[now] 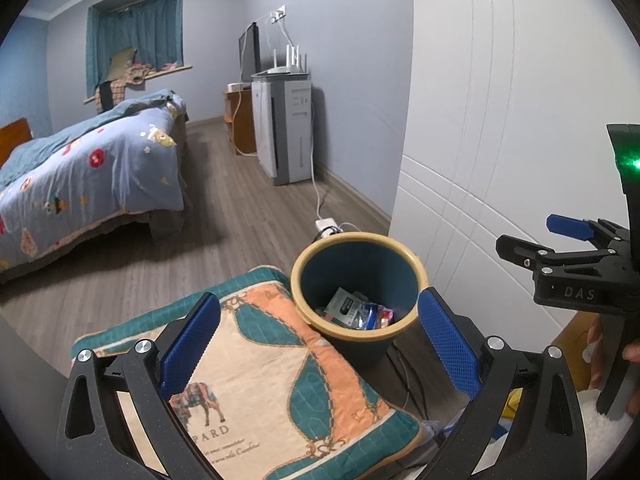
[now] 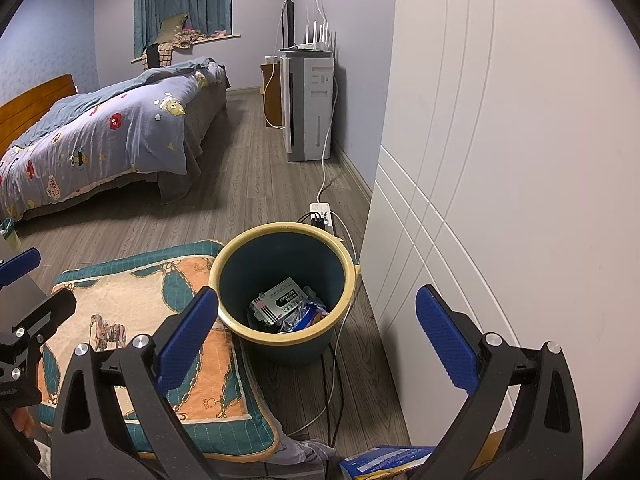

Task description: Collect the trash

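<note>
The left claw [image 1: 320, 344] is spread wide, its two blue ribbed pads [image 1: 192, 344] well apart with nothing between them, the black arms angling outward from the lower edge of its own wrist view. The right claw [image 2: 316, 338] stands the same way, blue pads [image 2: 446, 338] parted and gripping nothing. In the left wrist view the right claw [image 1: 536, 242] shows from the side at the right edge, held in the person's right hand [image 1: 600, 360], whose fingers wrap the black handle. Both claws point forward and downward, side by side.
</note>
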Motion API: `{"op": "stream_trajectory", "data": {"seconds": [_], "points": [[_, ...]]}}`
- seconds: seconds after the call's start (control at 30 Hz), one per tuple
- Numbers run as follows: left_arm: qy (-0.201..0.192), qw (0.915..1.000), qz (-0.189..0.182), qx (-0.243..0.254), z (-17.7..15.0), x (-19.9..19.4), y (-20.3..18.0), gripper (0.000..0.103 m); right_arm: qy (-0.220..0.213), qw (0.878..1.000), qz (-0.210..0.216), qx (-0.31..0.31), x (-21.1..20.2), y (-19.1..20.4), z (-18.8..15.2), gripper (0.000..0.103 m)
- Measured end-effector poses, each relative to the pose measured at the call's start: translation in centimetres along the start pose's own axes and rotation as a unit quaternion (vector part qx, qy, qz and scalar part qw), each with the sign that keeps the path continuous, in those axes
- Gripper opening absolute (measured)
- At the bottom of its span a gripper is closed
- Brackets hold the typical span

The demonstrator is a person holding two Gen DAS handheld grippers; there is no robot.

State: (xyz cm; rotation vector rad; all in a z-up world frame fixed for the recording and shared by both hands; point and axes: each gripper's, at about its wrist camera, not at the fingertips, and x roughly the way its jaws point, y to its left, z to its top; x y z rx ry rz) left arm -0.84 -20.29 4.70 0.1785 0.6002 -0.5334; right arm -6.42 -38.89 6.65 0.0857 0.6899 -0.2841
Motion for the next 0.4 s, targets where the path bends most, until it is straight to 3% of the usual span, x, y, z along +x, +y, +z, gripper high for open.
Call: {"op": "stream_trajectory", "data": {"seconds": [0.4], "points": [[0.008,0.9997,0.012,-0.022,0.29,0.33,0.89,0.098,0.008,1.0,-0.002,0.008,-0.12,0.28,-0.17,0.097]]}}
